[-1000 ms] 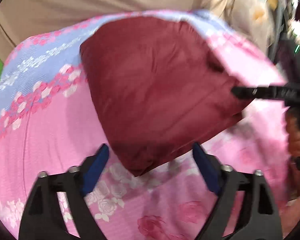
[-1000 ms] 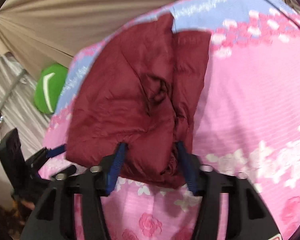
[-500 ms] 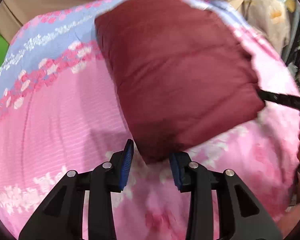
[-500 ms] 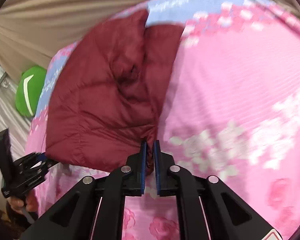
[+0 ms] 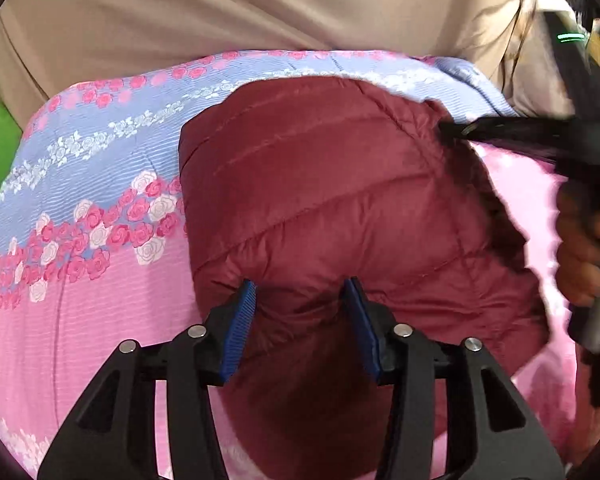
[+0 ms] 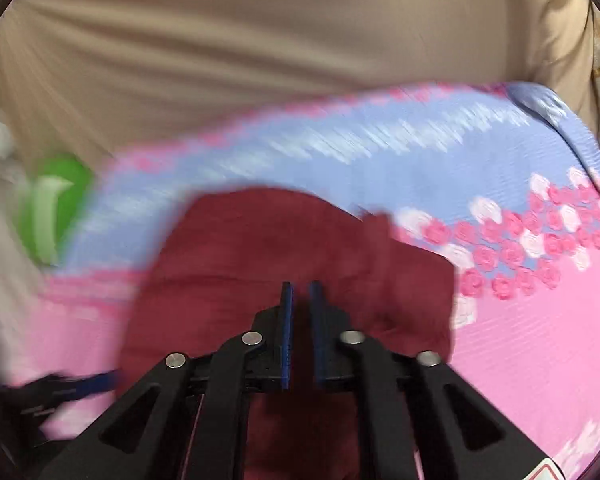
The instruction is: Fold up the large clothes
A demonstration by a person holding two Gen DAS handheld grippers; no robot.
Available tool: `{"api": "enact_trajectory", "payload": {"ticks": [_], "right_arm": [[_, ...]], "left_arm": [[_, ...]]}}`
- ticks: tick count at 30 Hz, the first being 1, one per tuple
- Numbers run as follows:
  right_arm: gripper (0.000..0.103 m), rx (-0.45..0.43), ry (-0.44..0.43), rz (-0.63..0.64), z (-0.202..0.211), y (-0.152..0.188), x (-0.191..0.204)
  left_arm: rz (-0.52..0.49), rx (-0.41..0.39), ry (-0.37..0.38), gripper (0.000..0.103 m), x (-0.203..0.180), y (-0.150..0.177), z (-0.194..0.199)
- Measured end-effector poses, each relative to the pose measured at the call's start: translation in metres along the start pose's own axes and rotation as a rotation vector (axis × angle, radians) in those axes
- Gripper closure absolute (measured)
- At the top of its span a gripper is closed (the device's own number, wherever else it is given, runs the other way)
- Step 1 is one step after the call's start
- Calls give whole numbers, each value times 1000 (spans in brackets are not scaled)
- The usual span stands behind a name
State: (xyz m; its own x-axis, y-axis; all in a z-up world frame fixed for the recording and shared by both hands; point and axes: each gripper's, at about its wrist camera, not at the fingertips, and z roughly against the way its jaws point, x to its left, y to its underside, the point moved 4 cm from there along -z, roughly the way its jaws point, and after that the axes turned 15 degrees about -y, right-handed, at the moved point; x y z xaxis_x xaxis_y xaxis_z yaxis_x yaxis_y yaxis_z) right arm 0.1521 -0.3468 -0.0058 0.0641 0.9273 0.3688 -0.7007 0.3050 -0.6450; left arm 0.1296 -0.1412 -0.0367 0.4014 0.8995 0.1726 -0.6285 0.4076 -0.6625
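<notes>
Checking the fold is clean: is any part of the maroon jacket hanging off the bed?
No: in the left wrist view the maroon jacket lies wholly on the floral bedsheet.

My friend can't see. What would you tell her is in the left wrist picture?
A puffy maroon jacket lies on a pink and blue flowered sheet, a bunch of it between the left hand-held gripper's blue pads. At right, a hand holds the other hand-held gripper at the jacket's edge.

The quilted garment [image 5: 340,208] lies on the bedspread [image 5: 80,288]. A curtain [image 5: 220,8] hangs behind the bed at 12 o'clock. The left gripper [image 5: 300,304] sits at the garment's 6 o'clock edge, fabric between its fingers; the right gripper [image 5: 452,130] at its 2 o'clock edge. A ball [image 6: 52,208] lies beyond the bed at 9 o'clock.
</notes>
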Motion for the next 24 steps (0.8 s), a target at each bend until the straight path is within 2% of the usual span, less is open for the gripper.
{"api": "enact_trajectory", "payload": {"ticks": [1,2,4,5,6,8,9,12,14,16,20,22,24], "right_arm": [[102,64,99,-8,-25,7,-17],[103,87,142,-13,-35,12,-26],[103,83,162,-41,-29,18,-29],[98,51,136,-68,-14,20,-24],[96,9,73,-89,3,22,-15],[95,-27,-20,-92,28,29,2],[95,-31,-39,-78,36,36,7],[95,39,0,-13,31,61,14],[96,93,23,-28,18,76,6],[91,73,-1,-70,34,80,10],[91,11,-62,-29,74,91,34],[91,40,-51,-8,76,105,38],[91,110,-35,-13,57,127,33]], "left_arm": [[-1,-7,5,51,-1,1,0],[1,-19,26,51,-3,1,1],[-7,-11,5,50,-5,1,1],[-4,-8,1,48,-5,2,-1],[1,0,0,48,-5,2,-4],[5,5,-1,47,-4,3,-8],[6,4,0,47,-4,3,-8],[3,0,-4,44,-6,4,-8],[-8,-5,-2,42,-8,5,-7],[-13,-5,-20,42,-10,6,-6],[0,0,-19,41,-6,7,-5],[1,0,-22,41,-5,8,-6],[4,-1,-23,39,-7,8,-5]]}}
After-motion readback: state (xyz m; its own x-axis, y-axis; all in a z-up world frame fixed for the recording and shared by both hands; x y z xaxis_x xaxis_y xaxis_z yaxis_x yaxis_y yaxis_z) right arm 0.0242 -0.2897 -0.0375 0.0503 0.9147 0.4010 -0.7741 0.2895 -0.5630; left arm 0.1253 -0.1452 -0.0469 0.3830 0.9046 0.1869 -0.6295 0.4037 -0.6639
